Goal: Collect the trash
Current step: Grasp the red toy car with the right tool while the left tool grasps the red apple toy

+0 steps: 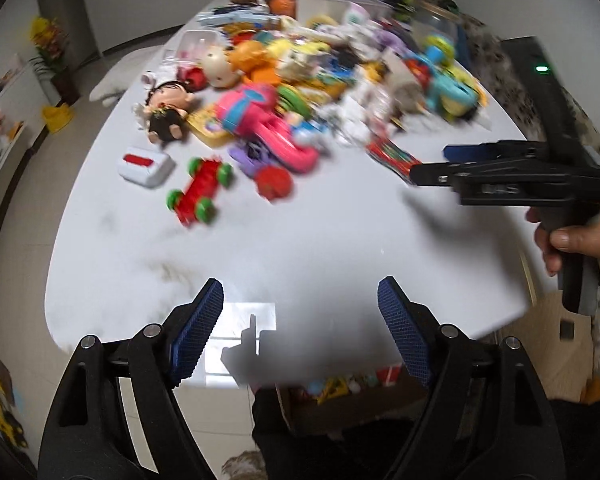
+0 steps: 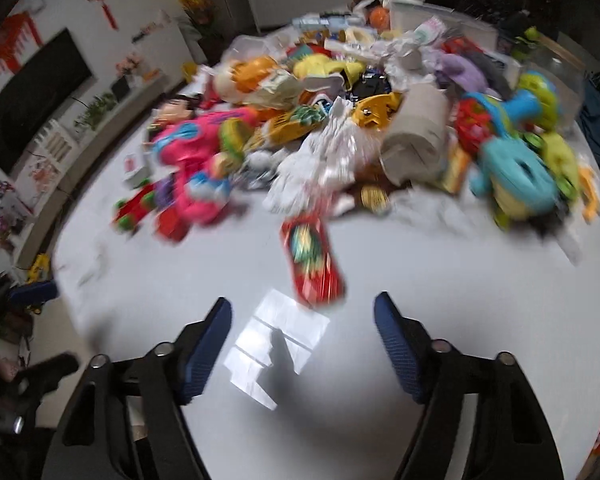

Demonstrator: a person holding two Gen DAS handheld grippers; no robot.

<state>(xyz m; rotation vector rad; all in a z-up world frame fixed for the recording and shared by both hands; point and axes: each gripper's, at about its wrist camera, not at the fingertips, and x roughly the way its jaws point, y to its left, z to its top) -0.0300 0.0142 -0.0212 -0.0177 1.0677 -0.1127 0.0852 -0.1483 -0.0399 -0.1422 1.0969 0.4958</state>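
A heap of toys mixed with trash covers the far half of a white table (image 1: 300, 248). A red snack wrapper (image 2: 312, 264) lies nearest, just ahead of my right gripper (image 2: 302, 304), which is open and empty. The wrapper also shows in the left wrist view (image 1: 392, 156), beside the right gripper (image 1: 428, 162) seen from the side. Crumpled white paper (image 2: 320, 168) and a grey paper roll (image 2: 416, 140) lie in the heap. My left gripper (image 1: 300, 288) is open and empty above the table's near edge.
A red toy car (image 1: 200, 190), a white box (image 1: 144, 166), a pink toy (image 1: 260, 124) and a doll (image 1: 168, 108) lie at the heap's left. A blue-green toy (image 2: 516, 176) sits right. A box of toys (image 1: 340, 390) stands on the floor under the table.
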